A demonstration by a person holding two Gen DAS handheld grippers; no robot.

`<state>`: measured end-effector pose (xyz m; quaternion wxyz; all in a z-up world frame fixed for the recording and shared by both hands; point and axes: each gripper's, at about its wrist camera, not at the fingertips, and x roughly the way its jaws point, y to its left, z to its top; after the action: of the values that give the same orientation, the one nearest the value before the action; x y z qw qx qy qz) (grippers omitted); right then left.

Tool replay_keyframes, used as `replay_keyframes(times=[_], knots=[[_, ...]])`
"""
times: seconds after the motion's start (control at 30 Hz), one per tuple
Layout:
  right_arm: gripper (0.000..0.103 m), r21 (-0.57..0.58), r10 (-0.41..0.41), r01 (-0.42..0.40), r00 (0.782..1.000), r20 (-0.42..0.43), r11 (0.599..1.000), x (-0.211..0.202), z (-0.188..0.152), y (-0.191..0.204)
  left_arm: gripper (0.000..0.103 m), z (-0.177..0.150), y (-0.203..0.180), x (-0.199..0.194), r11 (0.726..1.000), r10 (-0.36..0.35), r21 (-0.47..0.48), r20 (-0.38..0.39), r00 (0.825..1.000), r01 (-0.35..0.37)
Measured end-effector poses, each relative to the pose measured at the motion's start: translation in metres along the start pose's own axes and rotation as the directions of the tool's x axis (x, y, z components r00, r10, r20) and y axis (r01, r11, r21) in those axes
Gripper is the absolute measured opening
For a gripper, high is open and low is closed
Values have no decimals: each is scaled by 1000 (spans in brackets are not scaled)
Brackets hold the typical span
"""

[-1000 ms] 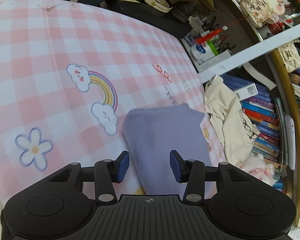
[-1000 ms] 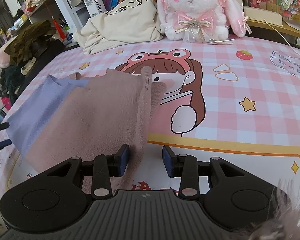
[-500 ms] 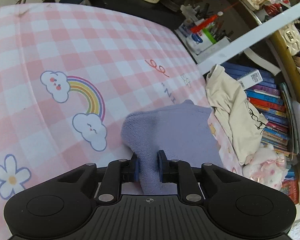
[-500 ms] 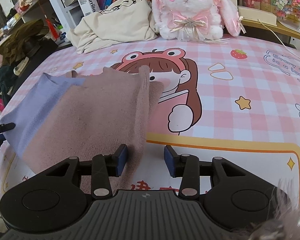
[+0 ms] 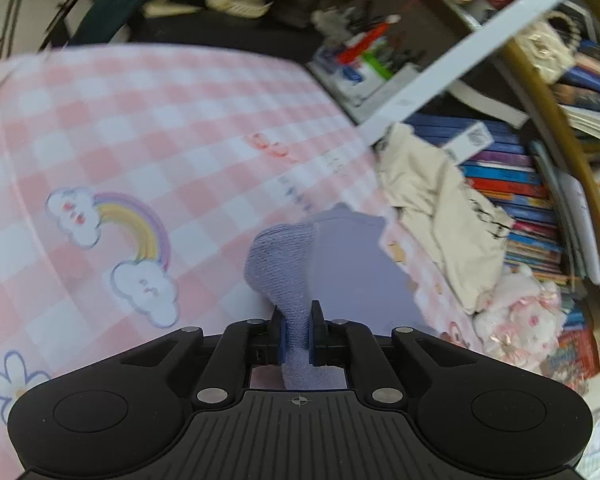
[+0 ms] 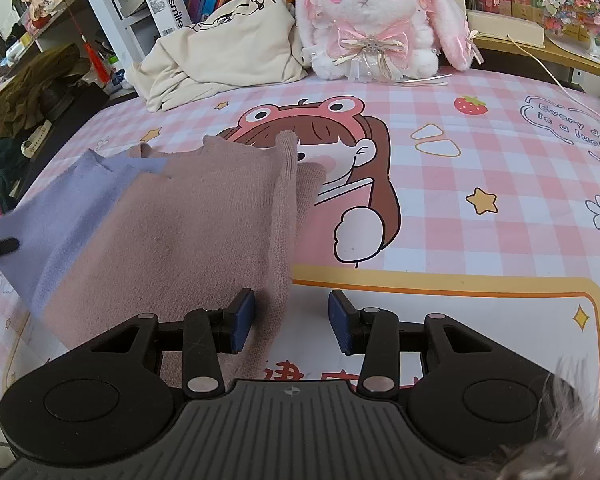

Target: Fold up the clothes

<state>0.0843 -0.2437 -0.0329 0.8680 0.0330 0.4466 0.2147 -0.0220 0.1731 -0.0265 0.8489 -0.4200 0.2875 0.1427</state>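
— While that left gripper has its pads pressed together on the lavender edge of the garment, I'd worry about the pinch: it's a thin bunched ridge of knit, and a quick lift could slide it out.

— And the right gripper?

— Spread wide, holding nothing, with the mauve edge lying between its pads. If the left pulls alone, I'd guess the whole piece drags across the checked mat rather than folding.

— Where does it lie?

— On the near left part of the mat, half over the cartoon girl print. Soft fuzzy knit, lavender on the left, dusty mauve on the right, one mauve flap doubled over along the right edge. Far behind sit a cream garment and a plush rabbit, well apart from it.
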Motion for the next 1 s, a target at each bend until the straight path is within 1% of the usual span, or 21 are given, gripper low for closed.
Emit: replay_keyframes(times=[0.1, 0.17, 0.3, 0.43, 0.53, 0.6, 0.7, 0.77, 0.83, 0.87, 0.93, 0.97, 1.0], knots=[[38, -1, 0, 0, 1000, 0, 1000, 0, 0, 0, 7, 1, -21, -9, 997, -38, 74, 21, 999, 37], [38, -8, -2, 2, 1000, -3, 1000, 0, 1, 1, 7, 0, -39, -16, 988, -69, 142, 30, 997, 64], [38, -23, 4, -4, 1000, -6, 1000, 1, 1, 0, 7, -7, -76, -26, 958, -117, 266, 35, 993, 103], [38, -39, 15, -15, 1000, -6, 999, 2, 2, -2, 7, -15, -110, -32, 925, -161, 353, 33, 986, 139], [38, -49, 23, -23, 1000, -7, 999, 2, 2, -3, 7, -27, -137, -36, 896, -199, 409, 25, 980, 172], [38, -55, 30, -30, 1000, -9, 998, 2, 3, -4, 7, -38, -154, -39, 872, -222, 451, 14, 975, 192], [38, -63, 41, -42, 999, -13, 997, 3, 4, -5, 7, -61, -184, -40, 815, -249, 535, -25, 968, 224], [38, -69, 49, -50, 999, -16, 996, 3, 5, -7, 7, -79, -205, -41, 761, -251, 605, -61, 966, 236], [38, -70, 68, -69, 997, -19, 995, 4, 6, -10, 7, -106, -227, -37, 682, -227, 690, -117, 967, 243], [38, -69, 79, -80, 997, -21, 994, 4, 7, -12, 8, -123, -234, -31, 636, -197, 731, -155, 968, 246], [38, -63, 101, -103, 994, -26, 993, 4, 8, -15, 9, -162, -245, -16, 514, -101, 820, -235, 967, 253], [38, -56, 114, -116, 993, -32, 992, 5, 10, -18, 12, -181, -247, -9, 453, -47, 857, -252, 967, 246], [38, -50, 127, -129, 991, -38, 990, 5, 11, -21, 16, -198, -247, -2, 391, 10, 892, -251, 968, 227]])
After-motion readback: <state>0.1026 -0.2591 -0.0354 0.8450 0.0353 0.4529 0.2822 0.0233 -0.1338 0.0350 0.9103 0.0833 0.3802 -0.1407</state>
